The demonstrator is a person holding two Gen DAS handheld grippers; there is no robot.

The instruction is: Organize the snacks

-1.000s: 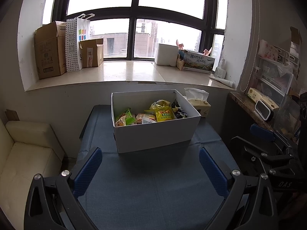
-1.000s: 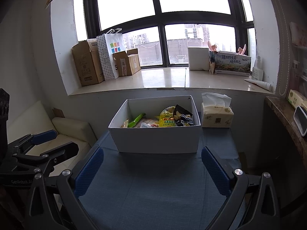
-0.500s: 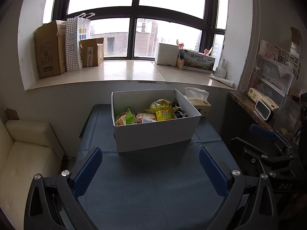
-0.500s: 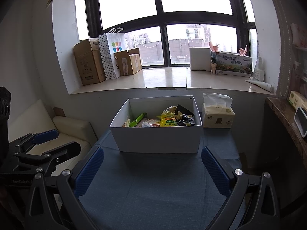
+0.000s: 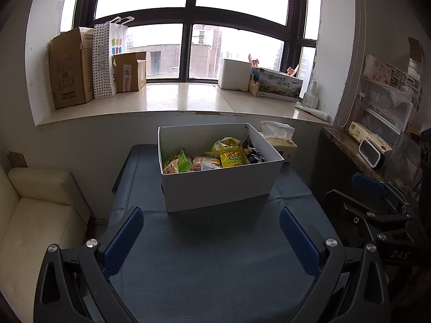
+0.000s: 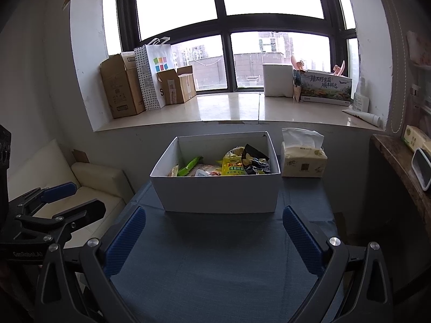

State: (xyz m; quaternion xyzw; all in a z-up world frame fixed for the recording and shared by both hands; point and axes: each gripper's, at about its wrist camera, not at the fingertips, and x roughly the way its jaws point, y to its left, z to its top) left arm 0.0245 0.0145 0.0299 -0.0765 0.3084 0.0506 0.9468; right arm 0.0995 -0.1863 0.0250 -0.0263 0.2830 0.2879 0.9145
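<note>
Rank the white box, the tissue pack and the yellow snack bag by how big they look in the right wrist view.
1. white box
2. tissue pack
3. yellow snack bag, partly hidden inside the box, so its full size is unsure.

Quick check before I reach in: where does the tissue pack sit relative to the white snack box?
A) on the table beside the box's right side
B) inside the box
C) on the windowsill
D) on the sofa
A: the tissue pack stands on the blue table just outside the right wall of the white box, not among the snacks.
</note>
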